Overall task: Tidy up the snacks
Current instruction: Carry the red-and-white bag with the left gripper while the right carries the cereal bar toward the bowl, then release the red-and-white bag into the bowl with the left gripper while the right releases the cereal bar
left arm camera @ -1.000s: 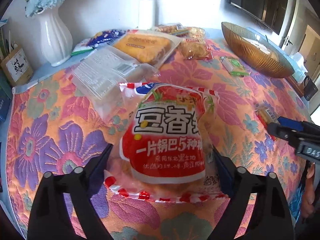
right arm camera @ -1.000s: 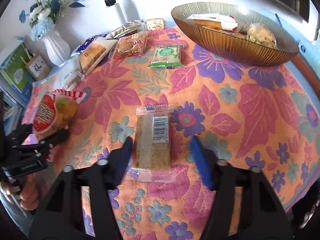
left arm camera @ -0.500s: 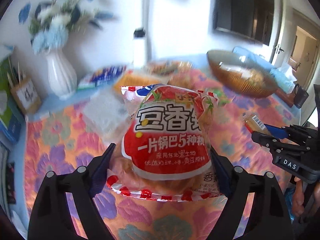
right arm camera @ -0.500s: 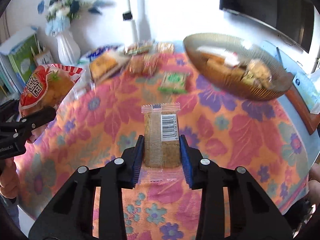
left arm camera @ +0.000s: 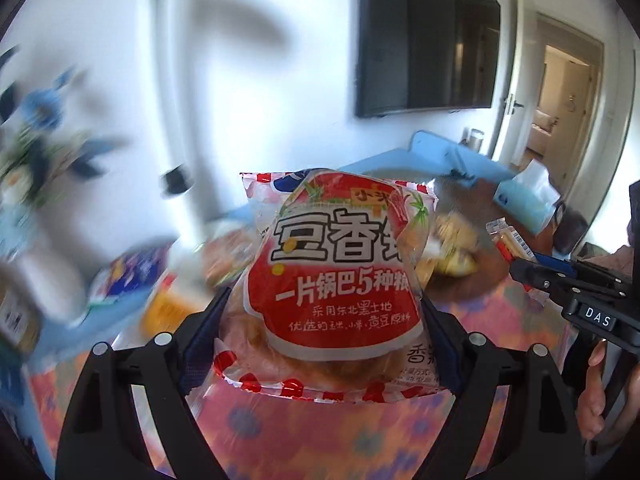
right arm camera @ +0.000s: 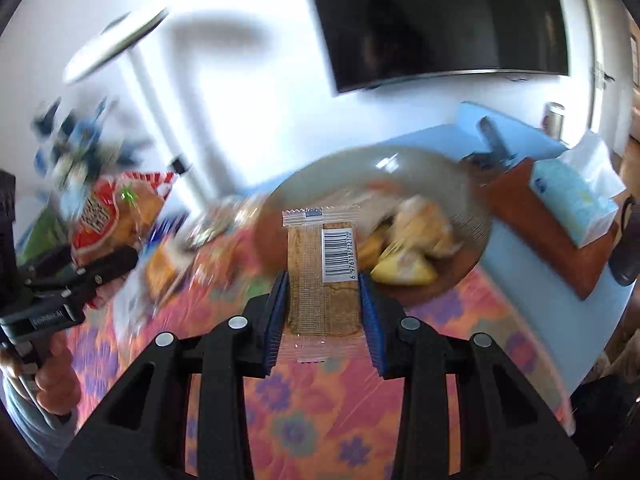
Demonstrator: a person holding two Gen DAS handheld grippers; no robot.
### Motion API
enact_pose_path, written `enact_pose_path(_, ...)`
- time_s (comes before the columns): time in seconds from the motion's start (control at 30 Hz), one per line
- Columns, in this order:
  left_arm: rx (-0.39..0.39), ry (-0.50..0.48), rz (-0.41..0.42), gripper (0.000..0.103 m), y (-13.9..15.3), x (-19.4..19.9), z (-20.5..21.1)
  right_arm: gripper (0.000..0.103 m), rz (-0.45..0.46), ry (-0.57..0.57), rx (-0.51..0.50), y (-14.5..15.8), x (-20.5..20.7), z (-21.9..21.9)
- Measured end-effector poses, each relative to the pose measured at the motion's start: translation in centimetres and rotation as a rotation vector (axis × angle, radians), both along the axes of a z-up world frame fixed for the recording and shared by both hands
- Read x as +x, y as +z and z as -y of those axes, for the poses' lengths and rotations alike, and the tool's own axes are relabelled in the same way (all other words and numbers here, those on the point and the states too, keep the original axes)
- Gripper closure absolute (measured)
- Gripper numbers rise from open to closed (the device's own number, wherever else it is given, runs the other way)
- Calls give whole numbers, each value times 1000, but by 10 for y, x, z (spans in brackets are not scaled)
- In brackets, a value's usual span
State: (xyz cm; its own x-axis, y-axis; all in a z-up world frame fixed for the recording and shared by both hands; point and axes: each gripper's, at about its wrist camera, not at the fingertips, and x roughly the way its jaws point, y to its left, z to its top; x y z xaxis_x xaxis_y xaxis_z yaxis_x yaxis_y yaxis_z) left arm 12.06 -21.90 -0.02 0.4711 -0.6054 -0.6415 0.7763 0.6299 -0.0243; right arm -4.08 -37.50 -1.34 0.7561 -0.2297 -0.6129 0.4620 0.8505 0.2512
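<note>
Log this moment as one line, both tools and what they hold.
left tool: shut on red bag | right tool: shut on bar | both lifted off cloth | bowl ahead

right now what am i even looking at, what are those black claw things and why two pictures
No robot here: a person holds a hand-operated two-finger gripper in each hand, and each gripper carries a camera looking out along its fingers. That gives two pictures.

In the left view, the left gripper clamps a red snack bag. In the right view, the right gripper clamps a clear-wrapped snack bar with a barcode.

Both are lifted above a flowered tablecloth. Beyond sit a bowl holding wrapped snacks and more blurred packets. Each gripper appears at the other picture's edge.
</note>
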Motion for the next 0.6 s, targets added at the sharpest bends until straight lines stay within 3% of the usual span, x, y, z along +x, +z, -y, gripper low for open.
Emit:
enact_pose_path(0.1, -1, -26, -5, 19, 4, 19, 44, 67, 30, -80, 43, 7, 3, 38)
enact_pose_path(0.3, 6, -60, -52, 18, -2, 48, 120, 67, 54, -128, 98, 11, 17, 80)
enact_pose_path(0.4, 34, -49, -11, 18, -10, 50, 143, 67, 51, -131, 99, 10, 26, 89)
enact_pose_path(0.5, 37, -55, -40, 18, -16, 54, 158, 66, 42, -123, 107, 6, 31, 94)
enact_pose_path(0.6, 30, -78, -81, 15, -23, 60, 168, 57, 25, -97, 118, 0, 37, 95)
